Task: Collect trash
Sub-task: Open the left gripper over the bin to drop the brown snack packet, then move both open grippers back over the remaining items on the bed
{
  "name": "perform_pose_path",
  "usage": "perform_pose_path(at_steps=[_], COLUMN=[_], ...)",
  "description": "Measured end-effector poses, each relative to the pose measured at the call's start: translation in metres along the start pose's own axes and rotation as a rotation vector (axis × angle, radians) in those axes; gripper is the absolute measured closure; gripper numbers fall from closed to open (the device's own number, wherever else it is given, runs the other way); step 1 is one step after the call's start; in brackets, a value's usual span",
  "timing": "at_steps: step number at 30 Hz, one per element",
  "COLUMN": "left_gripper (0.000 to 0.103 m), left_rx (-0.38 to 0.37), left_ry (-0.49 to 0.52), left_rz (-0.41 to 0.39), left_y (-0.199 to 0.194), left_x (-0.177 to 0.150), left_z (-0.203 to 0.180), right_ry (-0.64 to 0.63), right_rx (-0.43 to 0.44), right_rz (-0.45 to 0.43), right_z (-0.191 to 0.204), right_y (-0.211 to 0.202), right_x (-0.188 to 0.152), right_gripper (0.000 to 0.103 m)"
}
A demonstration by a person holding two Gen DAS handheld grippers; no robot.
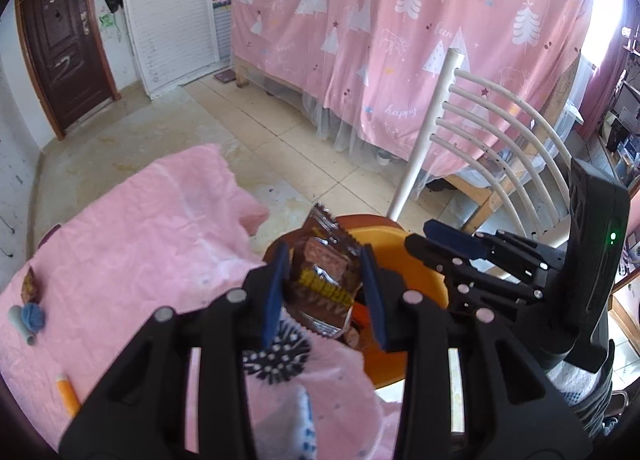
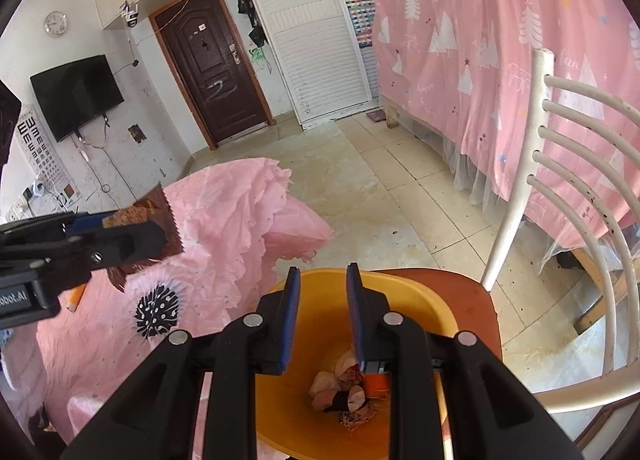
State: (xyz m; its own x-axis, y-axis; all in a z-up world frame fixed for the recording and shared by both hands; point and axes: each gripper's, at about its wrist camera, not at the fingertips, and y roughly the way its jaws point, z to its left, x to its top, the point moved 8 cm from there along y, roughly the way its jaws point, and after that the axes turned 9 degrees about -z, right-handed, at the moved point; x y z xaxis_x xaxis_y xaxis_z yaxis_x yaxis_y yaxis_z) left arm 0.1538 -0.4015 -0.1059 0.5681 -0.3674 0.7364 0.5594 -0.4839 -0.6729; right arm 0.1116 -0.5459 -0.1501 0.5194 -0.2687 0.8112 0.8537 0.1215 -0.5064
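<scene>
Your left gripper [image 1: 324,292] is clamped on a brown snack wrapper [image 1: 326,280], held at lower centre of its own view above the near rim of the orange bin [image 1: 416,280]. Your right gripper [image 2: 323,316] stands with jaws narrow and nothing between them, over the bin's mouth; scraps [image 2: 344,388] lie at the bottom, though what they are is hard to tell. The bin sits on the chair [image 2: 472,292] beside the pink cloth [image 2: 224,220].
</scene>
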Motion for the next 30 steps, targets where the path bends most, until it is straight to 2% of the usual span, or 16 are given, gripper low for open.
perform_pose_path(at_steps=[2,4,6,9,16,18,20,23,30], left_gripper=[0.068,0.057,0.051,0.034,0.033,0.033,0.033,0.033,0.033], left_rx=[-0.012,-0.027,-0.032,-0.035,-0.021,-0.015,-0.011,0.003,0.062], left_ry=[-0.004,-0.020,-0.033,-0.045,-0.066,-0.063,-0.056,-0.060,-0.076], left_rz=[0.004,0.017,0.026,0.031,0.038,0.034,0.023,0.002,-0.038], left_y=[0.007,0.013,0.018,0.021,0.018,0.012,0.006,-0.006,-0.030], left_x=[0.002,0.002,0.001,0.001,-0.007,-0.009,-0.010,-0.007,-0.003], left_z=[-0.006,-0.011,-0.013,-0.013,0.001,0.007,0.013,0.028,0.067], right_ry=[0.020,0.033,0.038,0.040,0.028,0.014,-0.004,-0.028,-0.081], right_rx=[0.000,0.003,0.005,0.006,0.013,0.018,0.016,0.010,0.021], right_rz=[-0.009,-0.011,-0.012,-0.013,-0.004,-0.005,-0.011,-0.014,-0.014], right_z=[-0.006,-0.008,-0.011,-0.010,-0.001,0.007,0.015,0.027,0.062], right_y=[-0.002,-0.004,-0.005,-0.006,-0.004,-0.004,-0.005,-0.005,0.000], right_x=[0.001,0.001,0.000,0.000,-0.001,0.001,0.005,0.010,0.022], right_gripper=[0.089,0.089,0.089,0.088,0.081,0.076,0.066,0.056,0.043])
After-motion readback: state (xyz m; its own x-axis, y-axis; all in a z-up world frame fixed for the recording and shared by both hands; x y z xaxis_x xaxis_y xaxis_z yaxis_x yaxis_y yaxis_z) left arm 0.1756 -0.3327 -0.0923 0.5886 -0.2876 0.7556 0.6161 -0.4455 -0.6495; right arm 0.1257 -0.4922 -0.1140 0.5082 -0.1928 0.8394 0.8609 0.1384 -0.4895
